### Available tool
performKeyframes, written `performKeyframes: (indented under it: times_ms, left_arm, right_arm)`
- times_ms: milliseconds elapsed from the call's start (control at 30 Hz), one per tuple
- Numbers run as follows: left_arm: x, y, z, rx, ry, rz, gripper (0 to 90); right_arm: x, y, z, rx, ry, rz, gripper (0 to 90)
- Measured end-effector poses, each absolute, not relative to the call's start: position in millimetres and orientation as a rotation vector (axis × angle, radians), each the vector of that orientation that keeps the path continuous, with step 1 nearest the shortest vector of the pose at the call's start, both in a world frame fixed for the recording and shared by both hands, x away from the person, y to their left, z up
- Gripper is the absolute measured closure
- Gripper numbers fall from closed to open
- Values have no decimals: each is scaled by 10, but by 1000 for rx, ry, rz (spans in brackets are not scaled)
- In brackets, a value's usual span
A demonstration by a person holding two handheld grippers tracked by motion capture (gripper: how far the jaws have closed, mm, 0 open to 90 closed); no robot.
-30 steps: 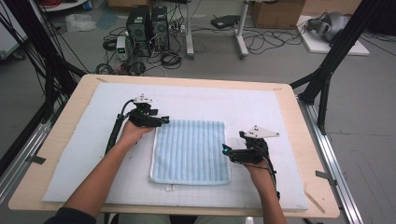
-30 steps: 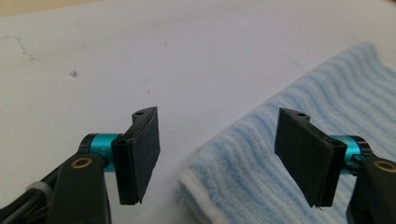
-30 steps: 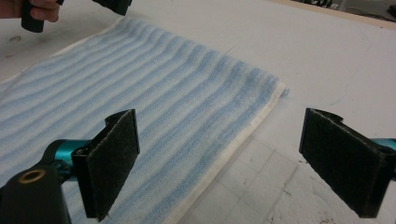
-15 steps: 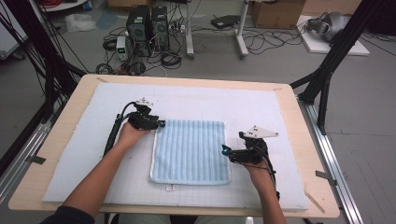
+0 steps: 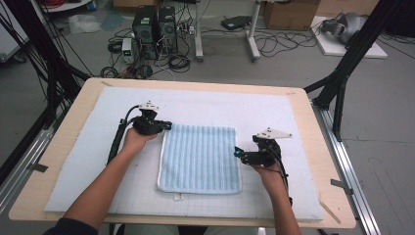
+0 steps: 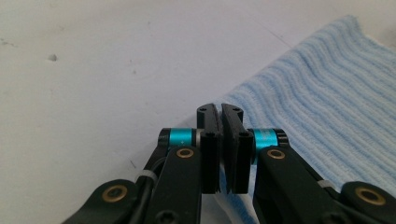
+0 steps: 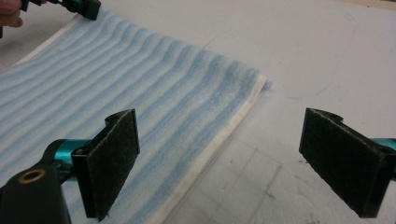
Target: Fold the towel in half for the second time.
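Two grippers, one towel: a person's forearms come in from the near edge of the table [image 5: 58, 161], which is covered by a white mat [image 5: 274, 112].
High view, towel: the blue striped towel [image 5: 199, 157] lies flat in the middle of the mat, with a small white tag at its near edge; no writing on it is readable.
High view, left gripper: the left gripper [image 5: 165, 126] sits at the towel's far left corner, a grey three-cornered plate on top.
High view, right gripper: the right gripper [image 5: 238, 152] sits at the towel's right edge, about midway along it.
High view, background: computer towers [image 5: 155, 24], cables and a cardboard box [image 5: 288, 12] stand on the floor beyond; no brand can be made out.
Left gripper view, jaws: the black jaws have just been closing and now stand pressed together over the towel's [image 6: 327, 116] corner edge; whether cloth is pinched between the pads I cannot tell.
Right gripper view, jaws: wide apart, nothing between the pads, straddling the towel's [image 7: 140, 93] pale hemmed edge above faint pencil grid lines on the mat.
Right gripper view, far corner: the left gripper [image 7: 86, 7] shows at the towel's far corner.
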State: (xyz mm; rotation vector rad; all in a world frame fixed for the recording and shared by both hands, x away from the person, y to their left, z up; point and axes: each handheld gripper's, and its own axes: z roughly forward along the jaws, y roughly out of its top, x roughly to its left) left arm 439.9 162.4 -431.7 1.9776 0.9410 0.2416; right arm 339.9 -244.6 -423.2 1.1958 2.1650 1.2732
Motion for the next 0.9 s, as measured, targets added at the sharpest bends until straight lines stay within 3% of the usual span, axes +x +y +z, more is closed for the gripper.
performKeyframes:
  times_ms: [333, 600, 733, 900]
  left_arm:
    - [4368, 1620, -4266, 1962, 917, 237, 859]
    - [4368, 1618, -4270, 1949, 926, 222, 858]
    - [4363, 1623, -4259, 1949, 921, 222, 858]
    - [4360, 1624, -4259, 1949, 922, 217, 858]
  right_arm:
    - [3687, -2315, -4174, 1160, 2205, 1220, 116]
    - [4086, -2162, -4218, 1193, 2285, 1092, 189]
    - [4220, -2114, -4299, 1211, 2303, 1037, 251]
    - [4347, -2043, -4353, 1212, 2347, 1016, 442]
